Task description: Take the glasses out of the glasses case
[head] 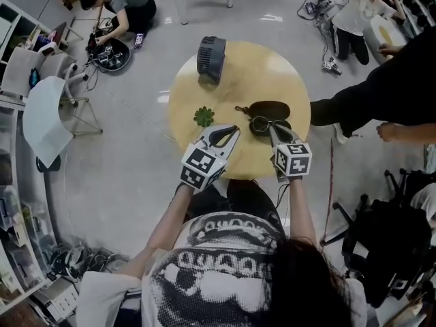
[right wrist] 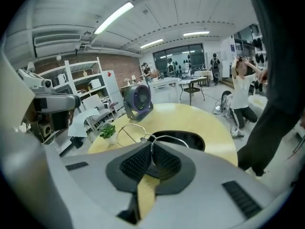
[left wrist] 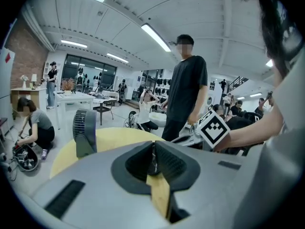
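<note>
- right gripper (right wrist: 151,147) is clamped on the wire glasses (right wrist: 147,136) at the bridge, right by the open glasses case (right wrist: 190,140)
- left gripper (left wrist: 154,151) is pinched closed on nothing, over the round table (left wrist: 114,138)

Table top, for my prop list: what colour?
Pale yellow; the table top shows best in the head view.

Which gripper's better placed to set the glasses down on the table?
Right: the right gripper is shut on the glasses over the open case; the left gripper is shut, empty, nearer the plant.
</note>
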`<state>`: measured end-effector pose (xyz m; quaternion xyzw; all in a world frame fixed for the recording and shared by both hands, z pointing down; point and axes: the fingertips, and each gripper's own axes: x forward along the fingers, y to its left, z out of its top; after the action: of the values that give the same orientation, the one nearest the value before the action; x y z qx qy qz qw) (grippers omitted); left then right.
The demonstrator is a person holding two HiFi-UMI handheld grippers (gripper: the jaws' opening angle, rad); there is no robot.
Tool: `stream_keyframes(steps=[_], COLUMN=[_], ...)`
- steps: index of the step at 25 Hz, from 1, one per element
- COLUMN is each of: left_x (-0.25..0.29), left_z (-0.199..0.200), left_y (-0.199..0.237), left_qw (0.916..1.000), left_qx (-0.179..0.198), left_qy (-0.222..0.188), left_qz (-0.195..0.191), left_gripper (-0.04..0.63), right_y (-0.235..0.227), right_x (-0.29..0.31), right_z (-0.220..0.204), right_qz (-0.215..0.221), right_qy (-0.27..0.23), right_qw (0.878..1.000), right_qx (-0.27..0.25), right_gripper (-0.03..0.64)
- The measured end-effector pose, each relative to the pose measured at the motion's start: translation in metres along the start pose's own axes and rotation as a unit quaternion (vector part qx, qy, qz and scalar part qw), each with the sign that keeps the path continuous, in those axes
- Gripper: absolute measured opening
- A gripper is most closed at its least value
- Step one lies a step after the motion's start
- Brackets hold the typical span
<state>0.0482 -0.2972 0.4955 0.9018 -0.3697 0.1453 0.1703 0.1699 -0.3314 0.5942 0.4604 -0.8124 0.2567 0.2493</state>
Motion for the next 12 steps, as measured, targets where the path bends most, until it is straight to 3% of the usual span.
stream_keyframes(steps=[12], left_x=[-0.066], left_z=[-0.016], left_y=[-0.012], left_qw=[0.9996], left_qx=[0.021], left_qy=[-0.009], left_qz=[-0.016], left_gripper=[0.025], right_y=[0.077], right_x=[-0.061], right_z=[0.029], right_qz=[-0.01], right_qy=[-0.089], right_qw=[0.996], right_qx=[-0.006], right_gripper=[0.017])
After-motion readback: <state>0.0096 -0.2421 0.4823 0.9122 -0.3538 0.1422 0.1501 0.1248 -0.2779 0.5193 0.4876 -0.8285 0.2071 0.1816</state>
